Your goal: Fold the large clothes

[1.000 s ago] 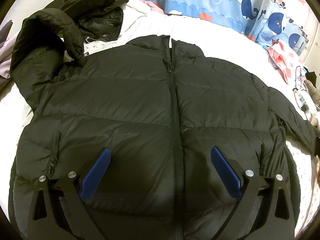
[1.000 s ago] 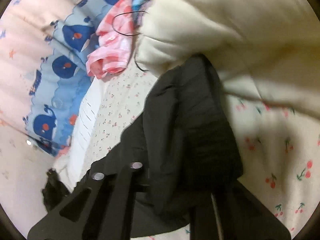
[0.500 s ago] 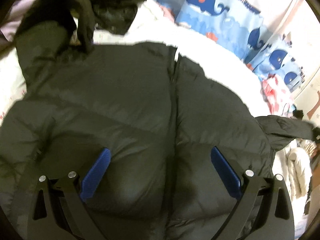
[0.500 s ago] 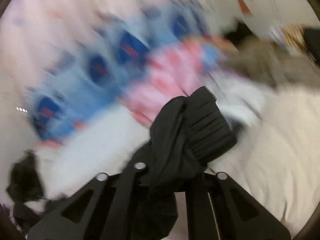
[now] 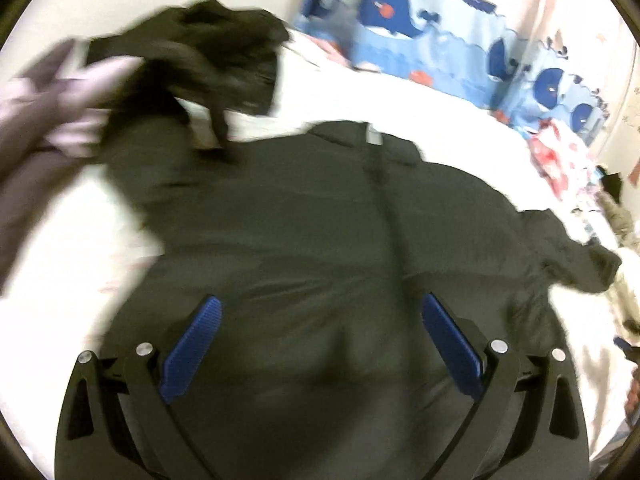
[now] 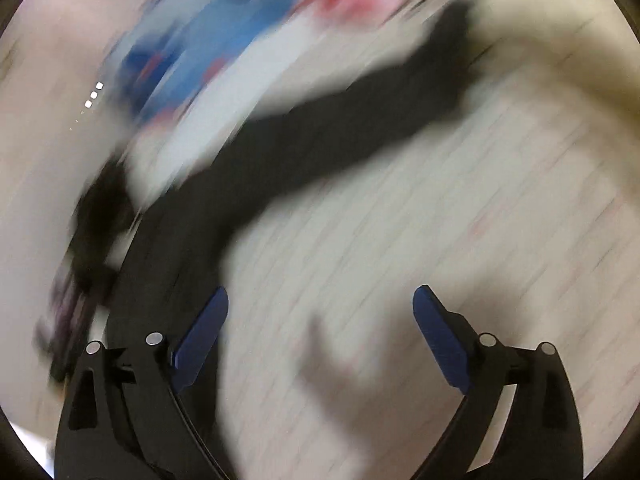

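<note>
A black puffer jacket (image 5: 304, 240) lies zipped and face up on the white bed (image 5: 420, 112). My left gripper (image 5: 320, 312) hovers over its lower front, open, blue pads wide apart with nothing between them. The jacket's right sleeve (image 5: 568, 256) lies stretched out toward the bed's right side. In the blurred right wrist view that sleeve (image 6: 340, 136) runs diagonally across the patterned sheet. My right gripper (image 6: 320, 304) is above the sheet beside it, jaws opening wide, with nothing between them.
A second dark garment (image 5: 208, 56) is bunched at the head of the bed, with grey-lilac fabric (image 5: 36, 128) at the left. A blue whale-print curtain (image 5: 460, 40) hangs behind, and pink patterned cloth (image 5: 560, 152) lies at the right. A cream blanket (image 6: 560, 40) lies beyond the sleeve.
My right gripper let go of the black sleeve cuff and spread wide; the sleeve now lies on the sheet. The left gripper pulled back and up, staying open over the jacket.
</note>
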